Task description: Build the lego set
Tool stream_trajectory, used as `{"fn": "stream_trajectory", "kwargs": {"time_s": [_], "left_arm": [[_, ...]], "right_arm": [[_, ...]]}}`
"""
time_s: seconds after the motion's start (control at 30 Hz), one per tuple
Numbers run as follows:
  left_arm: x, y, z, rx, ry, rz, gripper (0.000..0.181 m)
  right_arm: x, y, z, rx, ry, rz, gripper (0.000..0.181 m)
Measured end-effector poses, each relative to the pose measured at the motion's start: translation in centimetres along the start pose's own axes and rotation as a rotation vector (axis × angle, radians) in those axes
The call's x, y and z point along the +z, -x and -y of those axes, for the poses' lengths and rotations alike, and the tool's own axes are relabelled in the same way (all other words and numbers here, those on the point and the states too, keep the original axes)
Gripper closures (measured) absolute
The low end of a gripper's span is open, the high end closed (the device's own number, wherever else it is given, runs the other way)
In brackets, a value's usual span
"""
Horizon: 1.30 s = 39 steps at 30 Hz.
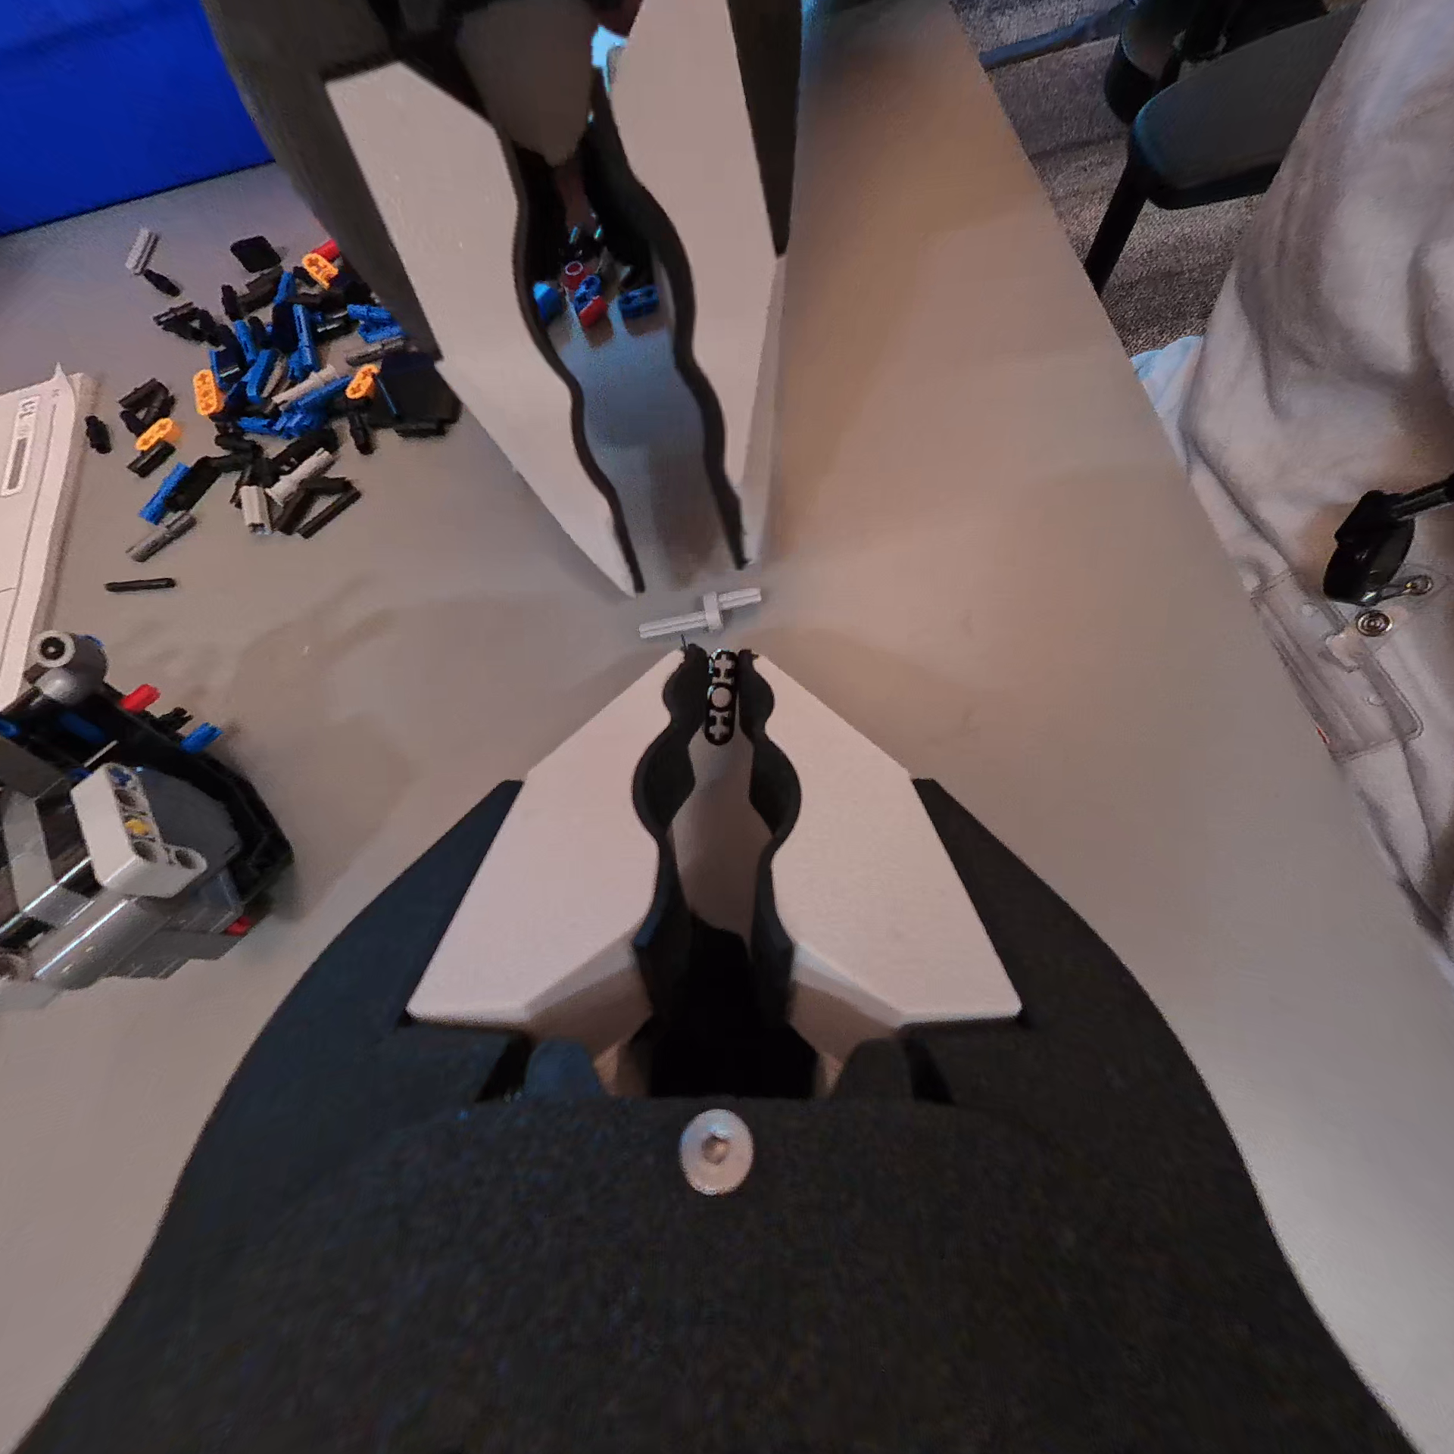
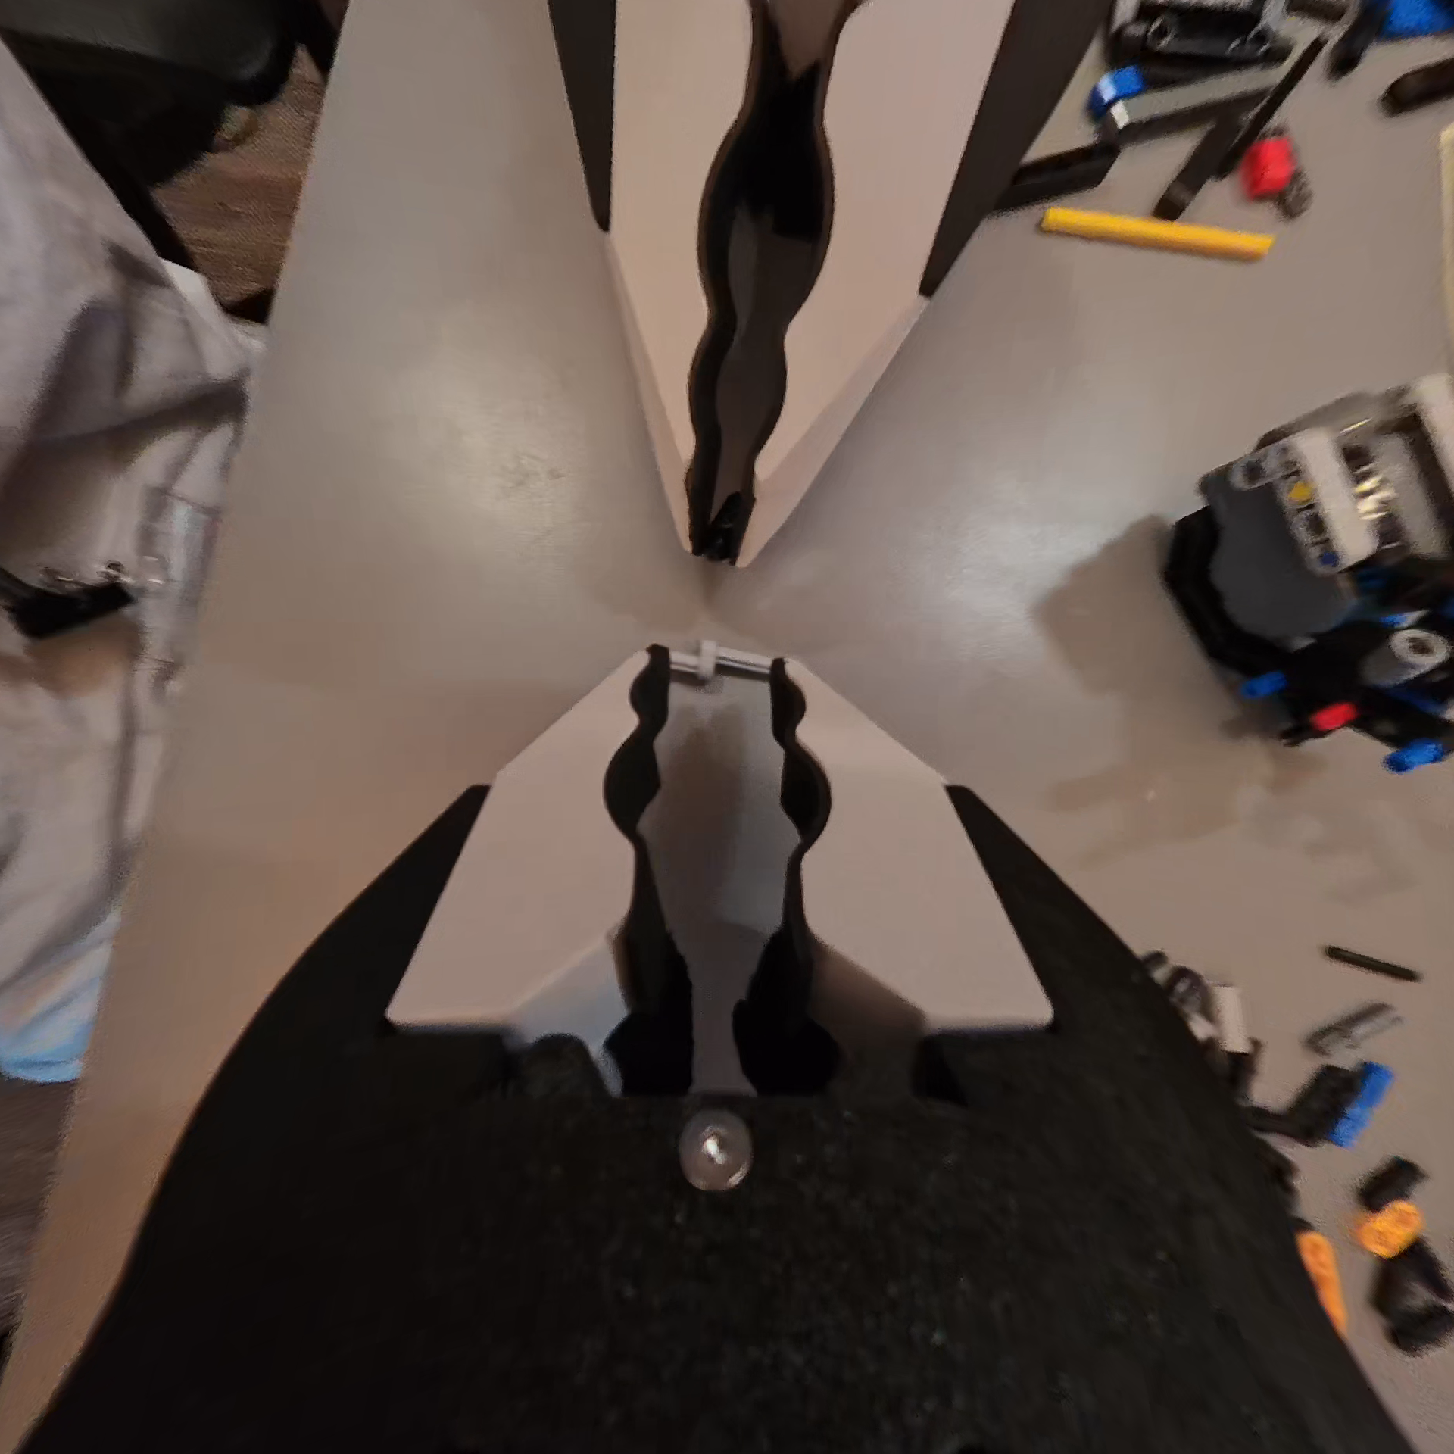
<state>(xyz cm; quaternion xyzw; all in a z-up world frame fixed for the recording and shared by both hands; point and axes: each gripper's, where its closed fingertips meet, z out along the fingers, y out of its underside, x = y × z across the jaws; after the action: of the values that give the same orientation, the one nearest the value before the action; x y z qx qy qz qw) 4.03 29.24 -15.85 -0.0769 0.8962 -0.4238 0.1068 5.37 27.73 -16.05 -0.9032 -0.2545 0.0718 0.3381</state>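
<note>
**Two small parts brought tip to tip, the model only half built**

The left tongs [image 1: 720, 657] were nearly closed, pinching a short black beam [image 1: 721, 697] with three holes upright between their tips at the centre of the left wrist view. Facing them from the top of that frame, the right tongs [image 1: 688, 578] met them almost tip to tip. In the right wrist view the right tongs [image 2: 712, 657] stood a little way open, with a light grey axle [image 2: 712, 659] spanning the gap crosswise, its ends held against the two tips and a collar showing near its middle. Axle and beam were very near each other; whether they touched I could not tell.

Farther out, a partly assembled grey, black and blue model [image 1: 118, 834] sat on the desk [image 1: 983, 551] at the lower left of the left wrist view. Above it, at the upper left, lay a scattered heap of loose pieces [image 1: 267, 385] in blue, black, grey and orange, beside a white booklet [image 1: 31, 488] at the left edge. A yellow bar [image 2: 1153, 234] lay at the upper right of the right wrist view.

By my reckoning the build was well begun yet far from finished: the pile was large, and this pairing of axle and beam was not yet joined.
</note>
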Motion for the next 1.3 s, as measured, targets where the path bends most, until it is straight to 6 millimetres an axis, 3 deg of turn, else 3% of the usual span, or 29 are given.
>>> {"fn": "stream_trajectory", "kwargs": {"time_s": [0.27,0.67,0.8,0.9,1.07,1.3], "left_arm": [[0.4,-0.4,-0.4,0.001,0.019,-0.018,0.175],[1.3,-0.1,-0.7,-0.001,0.049,0.019,0.175],[1.4,-0.3,-0.5,0.013,0.047,0.021,0.175],[0.2,0.7,-1.0,0.026,0.08,0.054,0.175],[-2.3,2.5,0.5,-0.023,-0.004,0.109,0.175],[-1.5,1.9,-0.5,-0.027,0.037,0.072,0.175]], "right_arm": [[1.0,1.6,-0.6,0.006,0.031,0.047,0.159],[1.5,0.3,-0.1,0.045,-0.007,0.001,0.153],[1.9,-0.3,0.4,-0.017,-0.003,-0.084,0.155],[2.1,-0.9,0.6,-0.041,0.018,-0.146,0.157],[2.6,-0.5,0.7,0.016,-0.005,-0.104,0.174],[2.5,-0.6,0.6,0.01,-0.021,-0.128,0.177]]}}
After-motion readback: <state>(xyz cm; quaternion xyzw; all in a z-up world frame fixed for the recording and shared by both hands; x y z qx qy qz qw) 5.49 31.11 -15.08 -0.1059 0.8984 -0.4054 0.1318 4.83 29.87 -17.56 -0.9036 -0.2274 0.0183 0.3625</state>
